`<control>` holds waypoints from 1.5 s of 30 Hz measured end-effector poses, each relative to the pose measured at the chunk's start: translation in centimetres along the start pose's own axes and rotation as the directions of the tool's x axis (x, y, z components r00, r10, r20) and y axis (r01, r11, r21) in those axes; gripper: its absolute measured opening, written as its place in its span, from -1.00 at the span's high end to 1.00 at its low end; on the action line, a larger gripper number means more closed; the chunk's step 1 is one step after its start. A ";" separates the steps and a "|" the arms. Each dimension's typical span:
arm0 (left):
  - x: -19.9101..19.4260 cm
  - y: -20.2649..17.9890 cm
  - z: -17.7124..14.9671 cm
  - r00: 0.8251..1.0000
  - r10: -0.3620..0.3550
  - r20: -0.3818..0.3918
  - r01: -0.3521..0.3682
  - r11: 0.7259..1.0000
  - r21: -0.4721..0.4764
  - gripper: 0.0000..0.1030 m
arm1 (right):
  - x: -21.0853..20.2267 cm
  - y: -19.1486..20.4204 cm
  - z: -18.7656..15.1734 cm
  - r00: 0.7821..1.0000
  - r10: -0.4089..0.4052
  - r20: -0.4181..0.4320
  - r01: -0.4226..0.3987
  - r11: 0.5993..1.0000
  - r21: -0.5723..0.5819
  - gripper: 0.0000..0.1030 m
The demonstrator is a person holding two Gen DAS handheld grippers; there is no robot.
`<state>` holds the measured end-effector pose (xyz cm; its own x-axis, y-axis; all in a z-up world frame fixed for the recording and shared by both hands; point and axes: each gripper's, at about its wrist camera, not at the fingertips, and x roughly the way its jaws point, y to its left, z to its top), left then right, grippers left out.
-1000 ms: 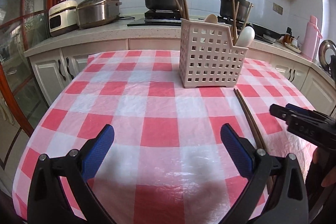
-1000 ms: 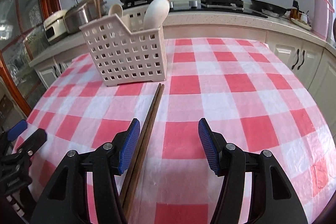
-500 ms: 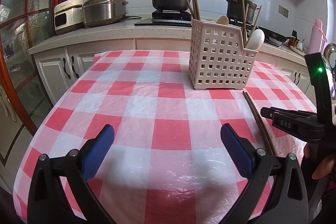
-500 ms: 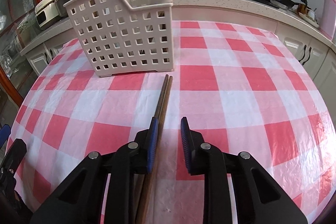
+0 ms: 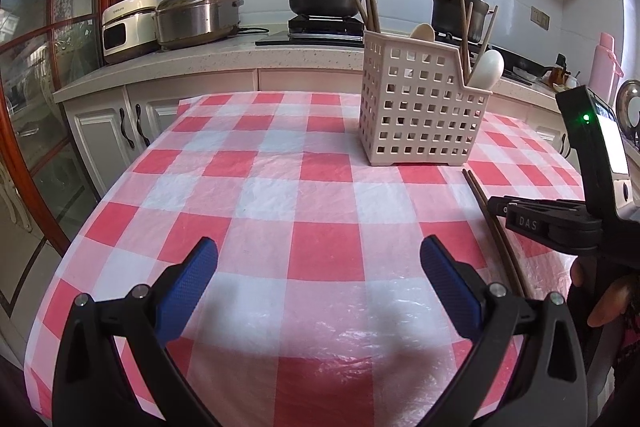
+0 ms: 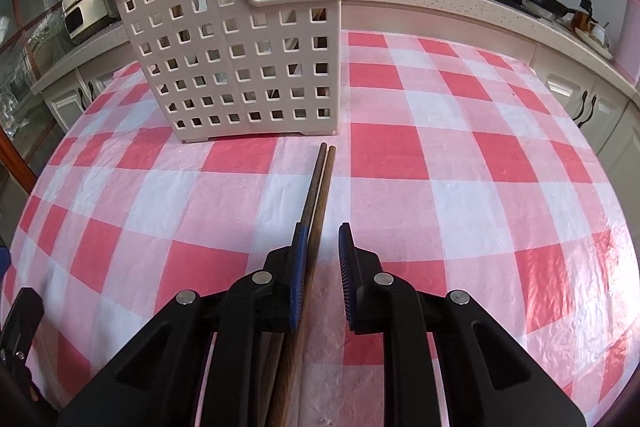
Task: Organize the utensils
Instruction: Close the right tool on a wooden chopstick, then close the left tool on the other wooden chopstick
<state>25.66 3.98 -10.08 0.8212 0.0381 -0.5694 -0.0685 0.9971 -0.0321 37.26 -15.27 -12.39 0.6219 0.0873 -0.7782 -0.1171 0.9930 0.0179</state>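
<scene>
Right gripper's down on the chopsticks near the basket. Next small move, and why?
Probably nudge the right gripper slightly toward the picture's left before finishing the squeeze. Its jaws are closing, but the chopsticks hug the pad on that side, one seemingly slipping under it, with a gap to the other pad. Centred, both should get caught.

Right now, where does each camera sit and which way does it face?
Left wrist: on the left gripper, jaws wide, facing the basket; the right gripper and fingers show at right.
Right wrist: on the right gripper, looking down along the chopsticks, jaws closing around one.
Shared: basket, chopsticks, checked tablecloth.
</scene>
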 end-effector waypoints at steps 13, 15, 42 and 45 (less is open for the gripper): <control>0.5 -0.9 1.0 0.999 -0.021 -0.038 0.021 1.000 0.004 -0.90 | 1.0 -1.0 0.6 1.000 -0.008 -0.020 0.008 1.000 -0.002 0.86; 1.2 -1.6 1.5 0.997 -0.039 -0.062 0.039 0.999 0.004 -0.90 | 0.6 -1.8 0.1 1.000 -0.002 -0.013 0.003 1.000 0.010 0.86; 12.4 -17.4 3.4 0.932 -0.155 -0.328 0.228 0.954 0.197 0.85 | -4.0 -11.0 -4.3 0.998 0.034 0.053 -0.041 0.988 0.146 0.87; 12.3 -16.8 3.3 0.930 -0.167 -0.328 0.236 0.954 0.184 0.87 | -4.0 -11.0 -4.2 0.998 0.039 0.057 -0.047 0.988 0.149 0.87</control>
<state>38.78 -12.05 -13.83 0.5895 -0.1521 -0.7933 0.2328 0.9724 -0.0135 32.76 -26.85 -12.12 0.6603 0.1300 -0.7396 -0.0294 0.9886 0.1474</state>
